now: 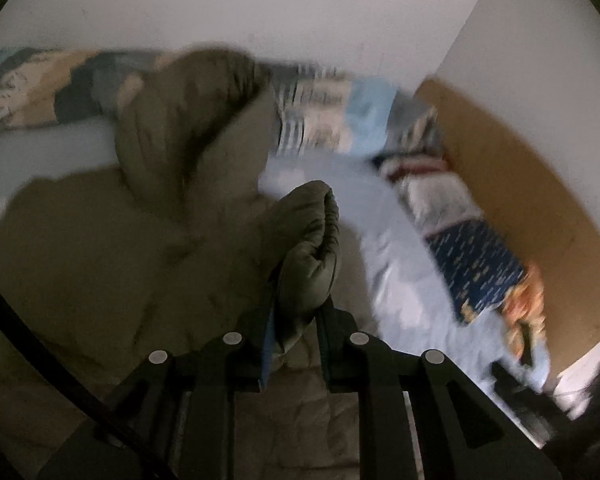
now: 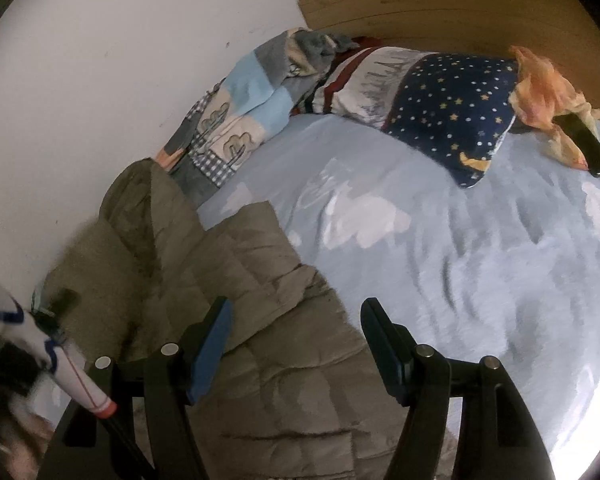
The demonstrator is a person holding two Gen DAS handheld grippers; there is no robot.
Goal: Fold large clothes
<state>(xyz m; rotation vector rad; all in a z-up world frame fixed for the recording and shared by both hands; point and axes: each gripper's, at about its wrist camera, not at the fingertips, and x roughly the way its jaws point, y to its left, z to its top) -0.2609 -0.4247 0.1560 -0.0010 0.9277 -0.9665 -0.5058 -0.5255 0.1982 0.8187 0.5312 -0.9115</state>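
Jacket [image 2: 260,360] on pale blue bed [image 2: 440,260]: cuff [image 1: 312,248] pinched firmly in left gripper [image 1: 296,320], right gripper [image 2: 296,344] spread and empty above quilted body; best laid flat across body, smoothly, without dragging fabric.

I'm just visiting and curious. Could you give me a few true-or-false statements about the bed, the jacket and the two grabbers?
1. The left gripper is clamped on the olive jacket's cuff. True.
2. The right gripper is holding the jacket. False: its jaws stand open above it.
3. The bedsheet is plain red. False: light blue with white clouds.
4. A star-patterned pillow lies by the wooden headboard. True.
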